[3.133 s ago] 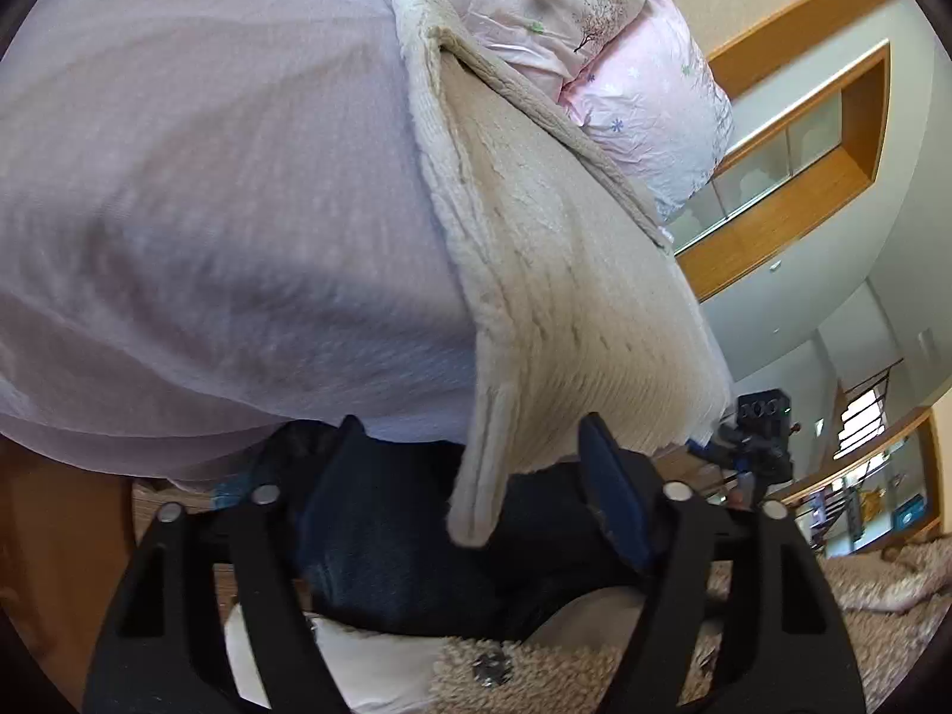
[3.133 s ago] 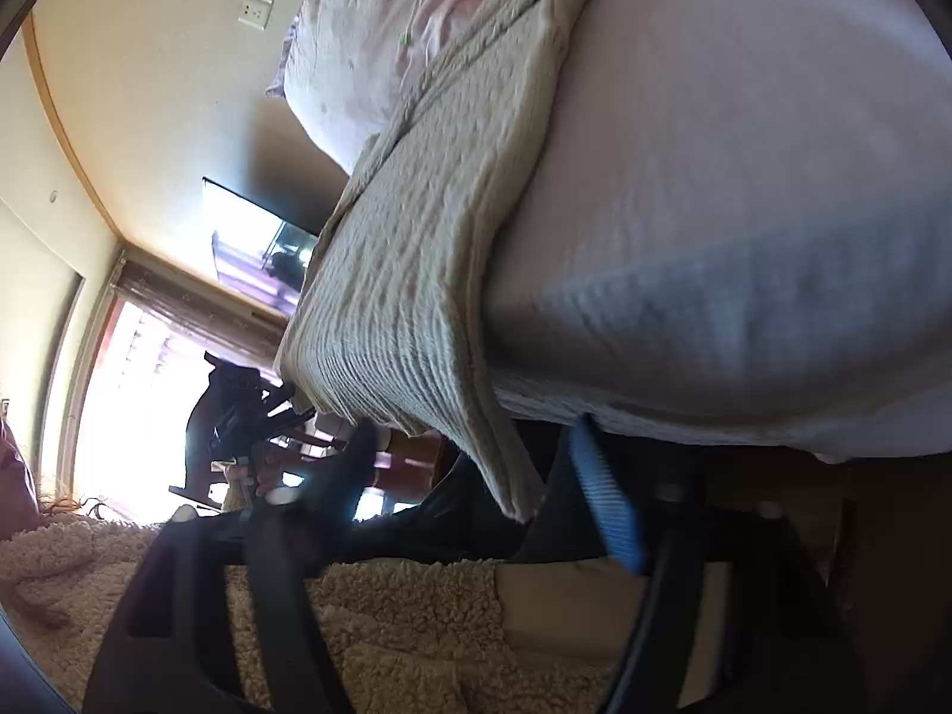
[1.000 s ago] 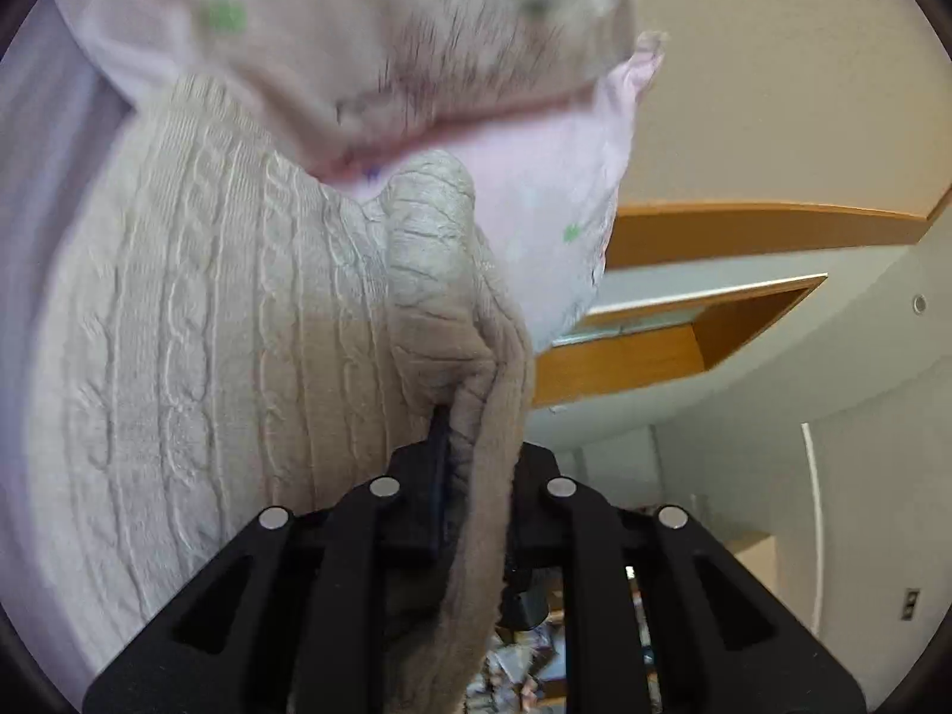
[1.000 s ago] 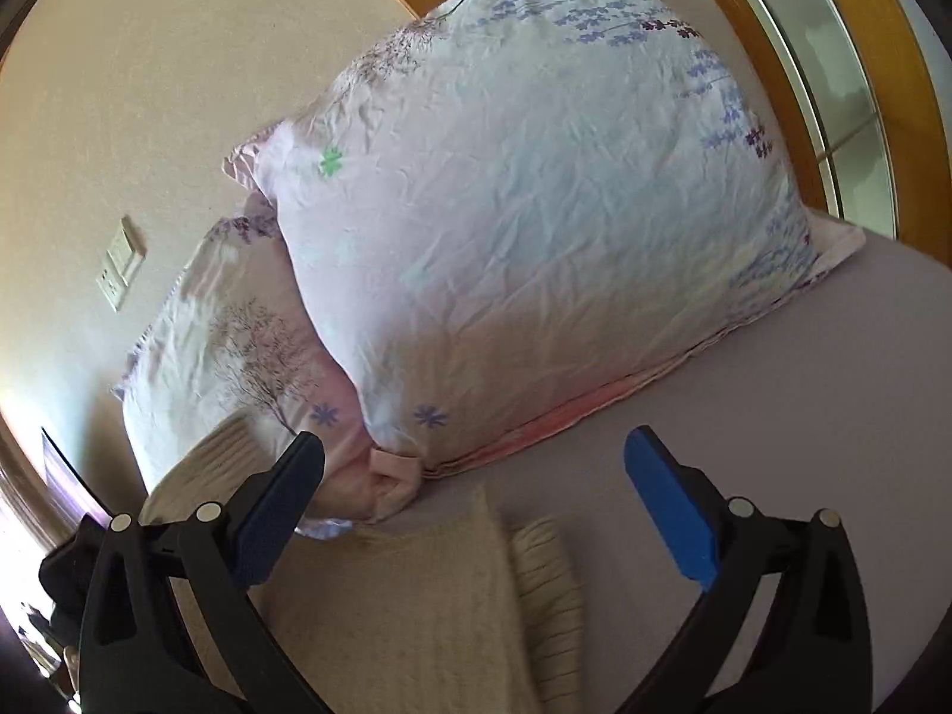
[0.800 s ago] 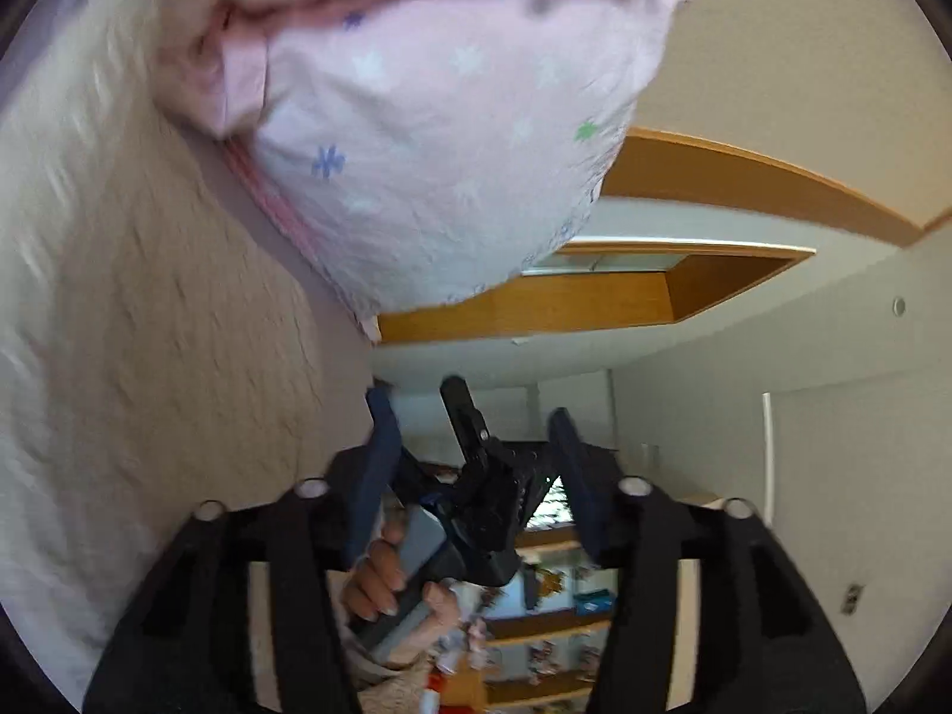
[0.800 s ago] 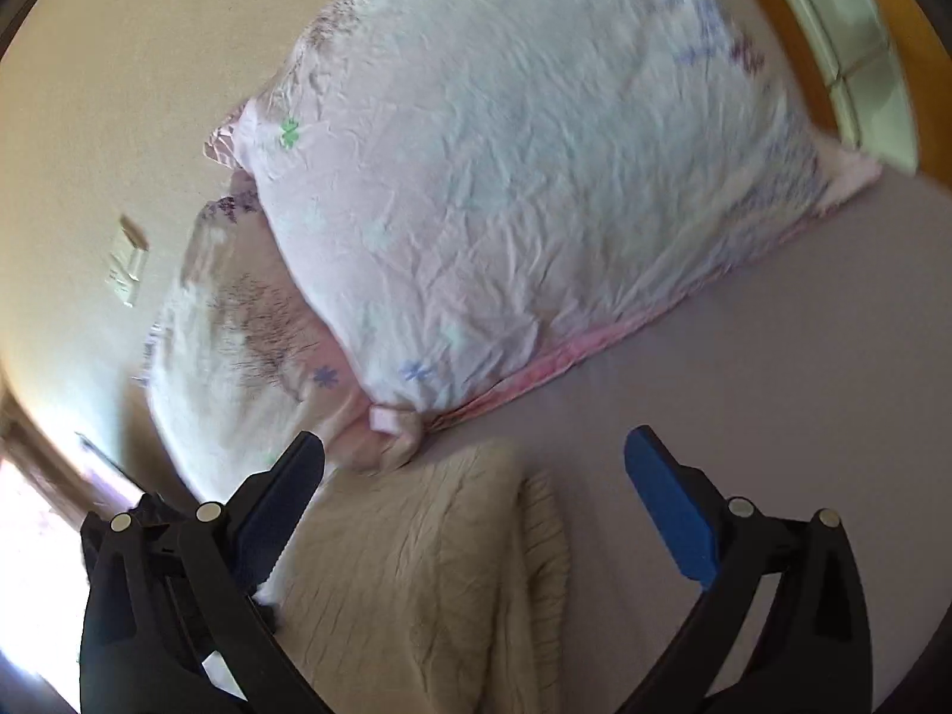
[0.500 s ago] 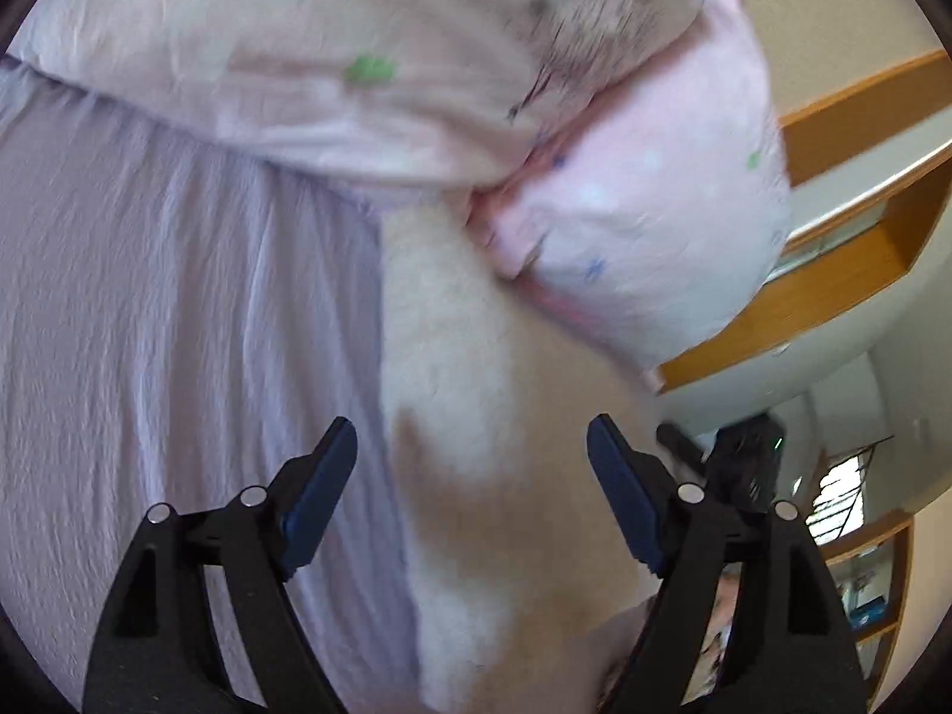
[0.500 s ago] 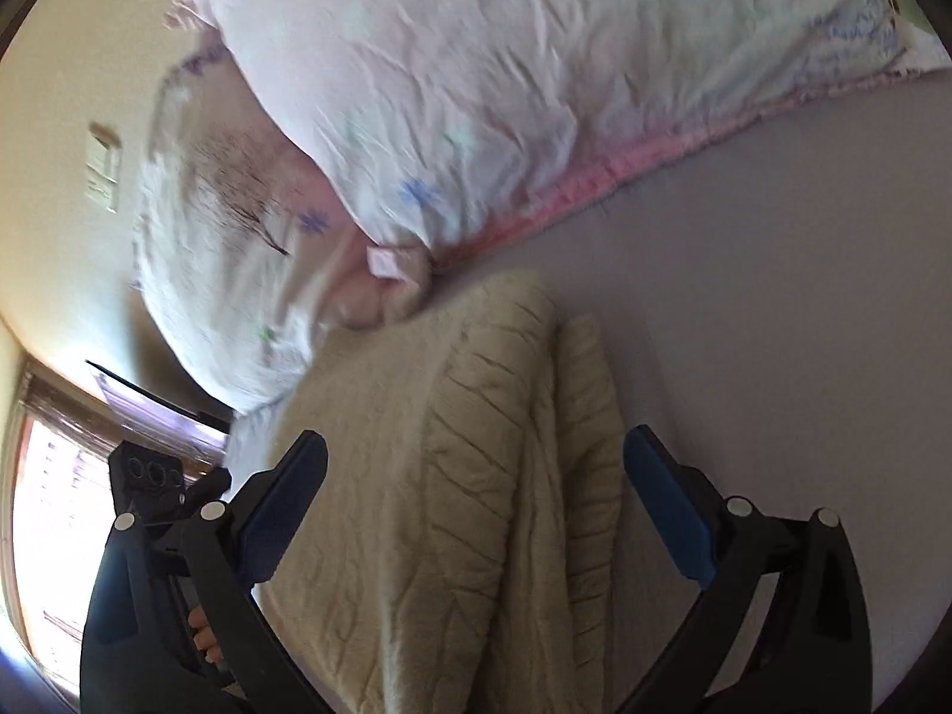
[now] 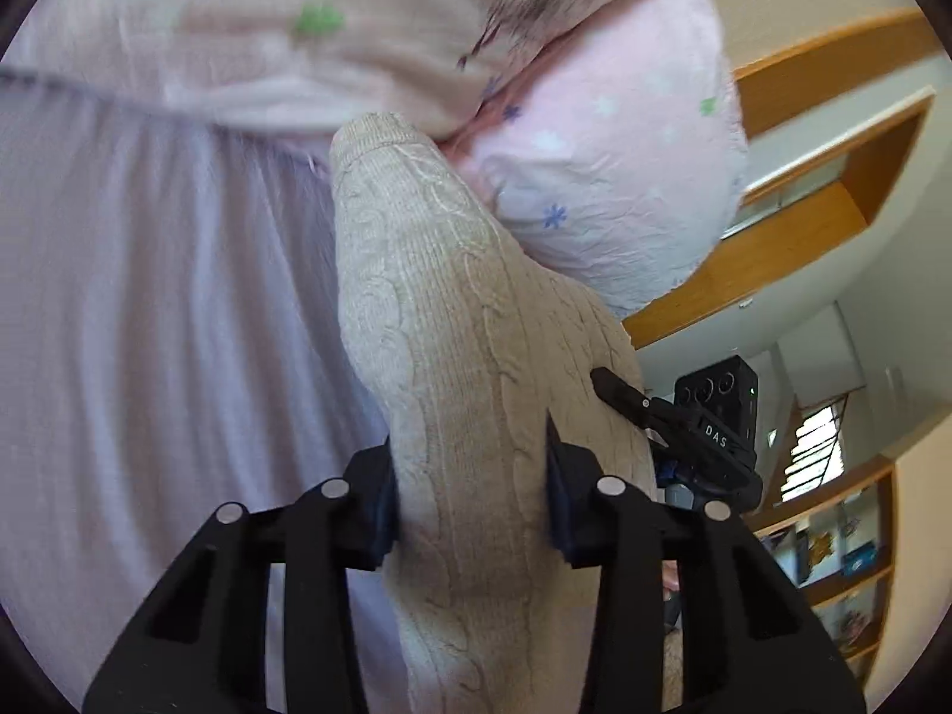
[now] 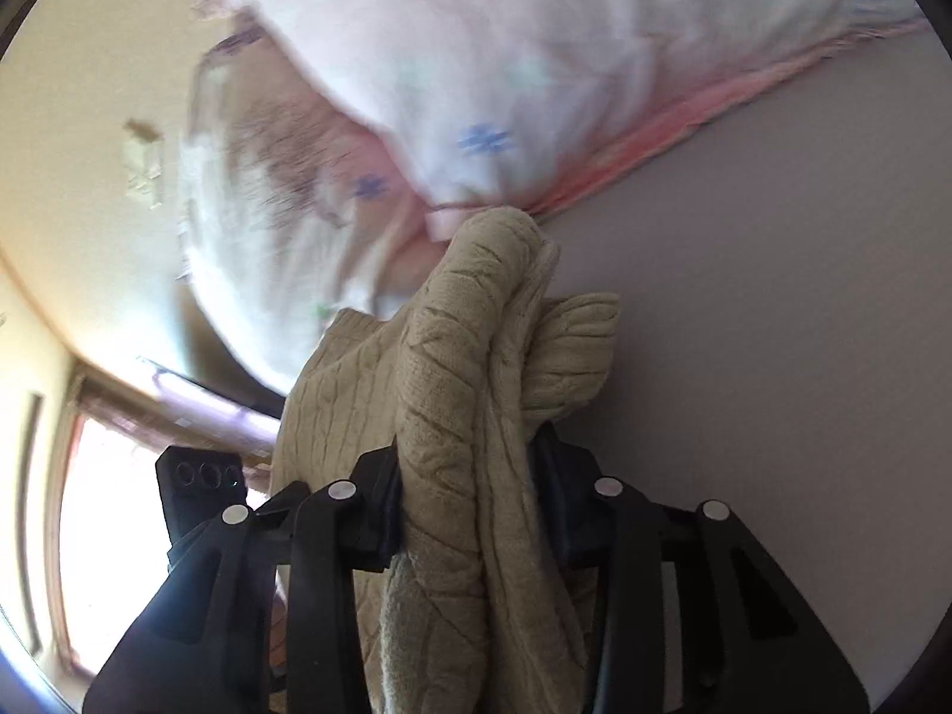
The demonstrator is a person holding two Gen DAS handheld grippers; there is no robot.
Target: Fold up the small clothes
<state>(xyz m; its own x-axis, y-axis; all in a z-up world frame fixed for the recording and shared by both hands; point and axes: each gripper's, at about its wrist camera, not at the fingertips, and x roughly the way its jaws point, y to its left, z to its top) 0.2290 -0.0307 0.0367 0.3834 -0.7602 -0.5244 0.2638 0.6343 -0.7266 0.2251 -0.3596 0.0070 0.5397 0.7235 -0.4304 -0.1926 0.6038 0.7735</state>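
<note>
both tools, left tool (image 9: 470,476) and right tool (image 10: 470,476), pinch a bunched cream knit sweater (image 9: 452,357) on the lilac bed (image 9: 149,327) (open sheet alongside); floral pillows (image 9: 595,166) crowd its far edge.

Bright window glare, motion-blurred pillows

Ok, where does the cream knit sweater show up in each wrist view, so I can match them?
Left wrist: the cream knit sweater runs up the centre from between the left gripper fingers to the pillows.
Right wrist: the sweater is bunched centre-low, clamped in the right gripper.
Shared landmark: the pink floral pillow lies at the sweater's far end in both.
</note>
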